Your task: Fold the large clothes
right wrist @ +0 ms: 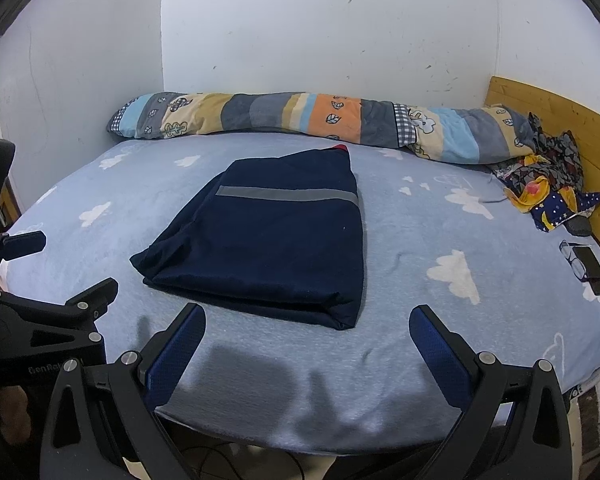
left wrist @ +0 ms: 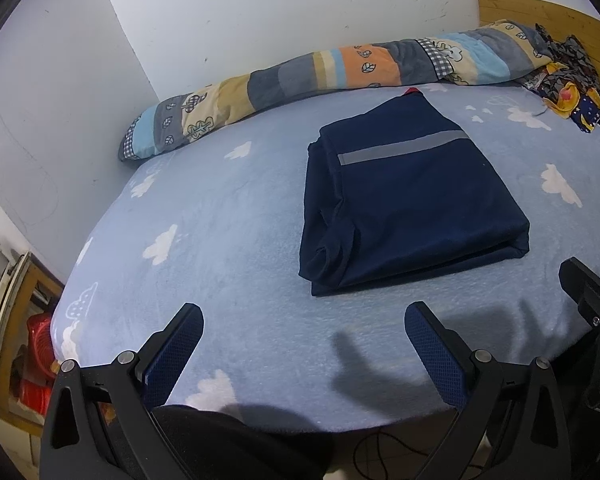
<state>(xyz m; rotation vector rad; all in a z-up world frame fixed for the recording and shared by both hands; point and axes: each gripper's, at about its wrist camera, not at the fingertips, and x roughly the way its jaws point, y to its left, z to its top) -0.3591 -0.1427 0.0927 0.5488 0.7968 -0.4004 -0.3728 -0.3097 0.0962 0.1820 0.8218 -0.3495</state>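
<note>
The left gripper (left wrist: 304,330) hangs over the near edge of the bed (left wrist: 228,216) with its two blue-padded fingers spread wide and nothing between them. Ahead of it and slightly to its right, the navy garment (left wrist: 412,204) lies folded into a compact rectangle on the cloud-print sheet, a grey reflective stripe (left wrist: 404,146) running across its upper layer. The right gripper (right wrist: 306,332) is likewise spread and empty, held just short of the garment's near folded edge, which sits straight ahead and a little to its left. Neither tool touches the cloth. Beyond the garment, a rolled patchwork quilt (right wrist: 300,120) lies along the wall. Far to the right gripper's right, a heap of patterned fabric (right wrist: 548,184) rests against the wooden headboard (right wrist: 556,116), with a dark phone (right wrist: 592,268) nearer along that side.
</note>
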